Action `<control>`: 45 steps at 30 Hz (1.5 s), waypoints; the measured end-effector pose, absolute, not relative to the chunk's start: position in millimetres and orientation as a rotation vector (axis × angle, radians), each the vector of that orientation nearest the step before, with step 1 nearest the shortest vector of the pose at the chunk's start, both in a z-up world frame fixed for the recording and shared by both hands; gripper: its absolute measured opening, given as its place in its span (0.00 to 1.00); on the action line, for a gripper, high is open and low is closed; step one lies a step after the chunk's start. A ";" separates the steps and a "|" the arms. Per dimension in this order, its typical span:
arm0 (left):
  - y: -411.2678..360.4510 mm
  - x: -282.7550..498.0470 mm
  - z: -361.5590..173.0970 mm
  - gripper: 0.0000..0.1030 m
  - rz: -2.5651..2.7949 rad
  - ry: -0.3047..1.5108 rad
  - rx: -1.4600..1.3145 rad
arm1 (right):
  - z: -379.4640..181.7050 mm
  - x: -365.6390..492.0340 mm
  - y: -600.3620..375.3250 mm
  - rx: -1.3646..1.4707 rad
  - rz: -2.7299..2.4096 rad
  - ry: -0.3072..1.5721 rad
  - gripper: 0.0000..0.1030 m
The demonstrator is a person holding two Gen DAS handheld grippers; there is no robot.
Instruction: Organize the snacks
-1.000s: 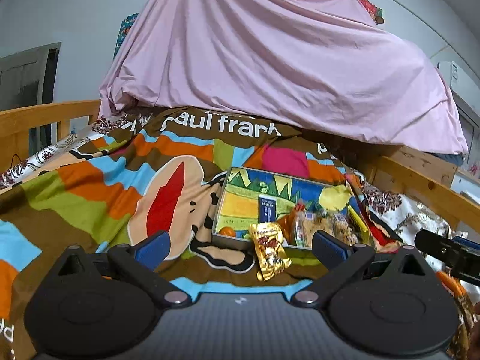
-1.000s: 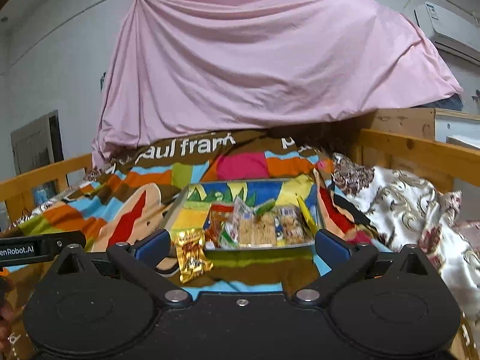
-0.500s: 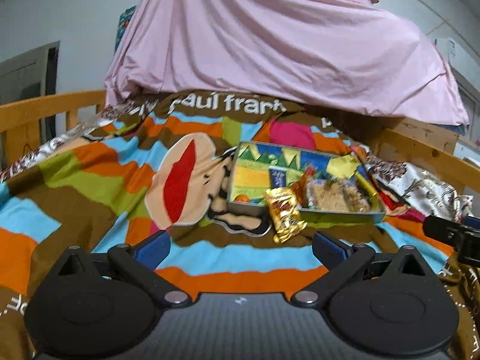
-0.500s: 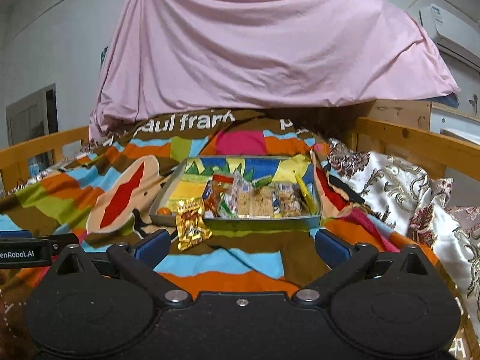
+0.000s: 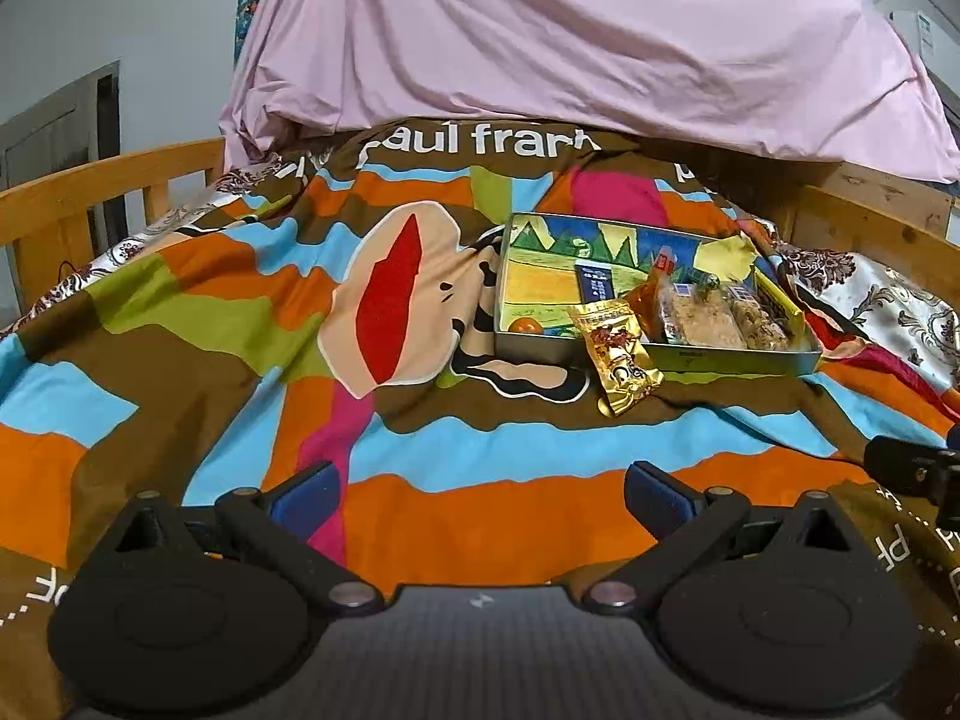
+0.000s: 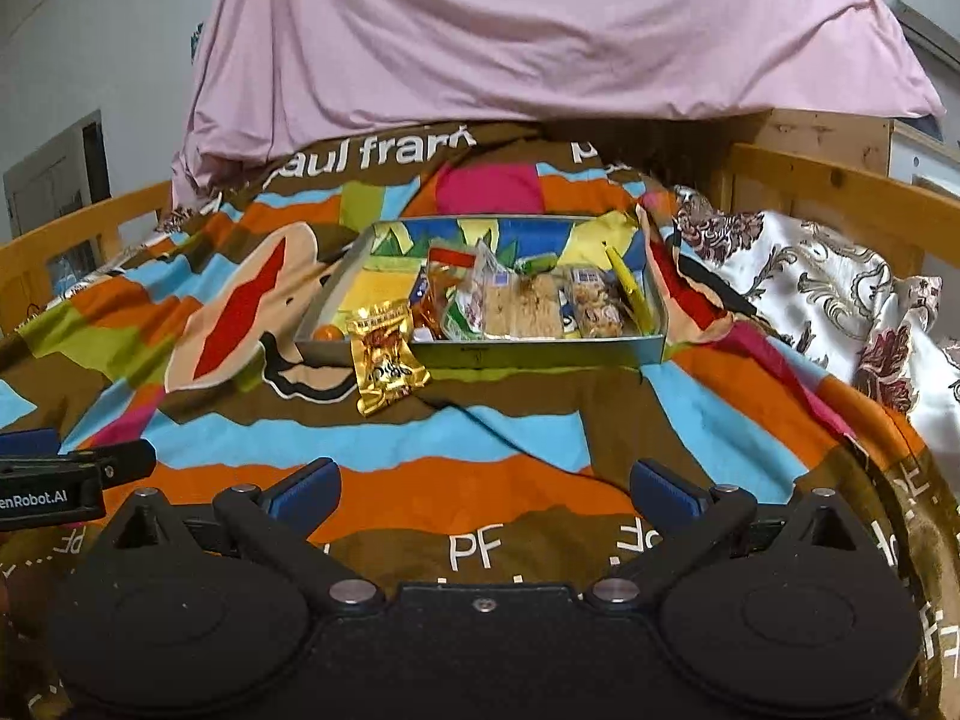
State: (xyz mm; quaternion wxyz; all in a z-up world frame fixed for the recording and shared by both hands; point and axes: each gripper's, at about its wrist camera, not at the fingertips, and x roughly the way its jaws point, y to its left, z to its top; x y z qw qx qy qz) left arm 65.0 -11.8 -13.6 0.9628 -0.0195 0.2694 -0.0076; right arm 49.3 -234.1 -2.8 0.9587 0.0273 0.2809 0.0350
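Gold snack packet (image 5: 621, 354) leaning on near wall of tin tray (image 5: 738, 359) mid-bed on striped blanket (image 5: 198, 300), other snacks inside tray, left hand-held gripper (image 5: 480, 495) and right hand-held gripper (image 6: 485, 489) both wide apart, empty, near bed's front edge

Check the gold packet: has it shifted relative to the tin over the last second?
No. The gold packet leans on the tin's near wall left of centre, same as before, top edge over the rim. Only the cameras changed angle.

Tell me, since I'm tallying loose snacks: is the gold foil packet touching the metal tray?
Touching: the right wrist view shows the gold foil packet leaning against the metal tray front wall.
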 end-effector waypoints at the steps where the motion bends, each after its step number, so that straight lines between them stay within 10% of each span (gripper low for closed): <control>1: -11.9 65.3 -13.8 1.00 -0.017 0.543 -0.038 | -3.2 50.2 -233.9 0.053 0.070 0.575 0.99; 45: -13.2 61.9 -19.8 1.00 -0.083 0.560 -0.007 | -8.5 55.1 -229.7 0.041 0.083 0.613 0.99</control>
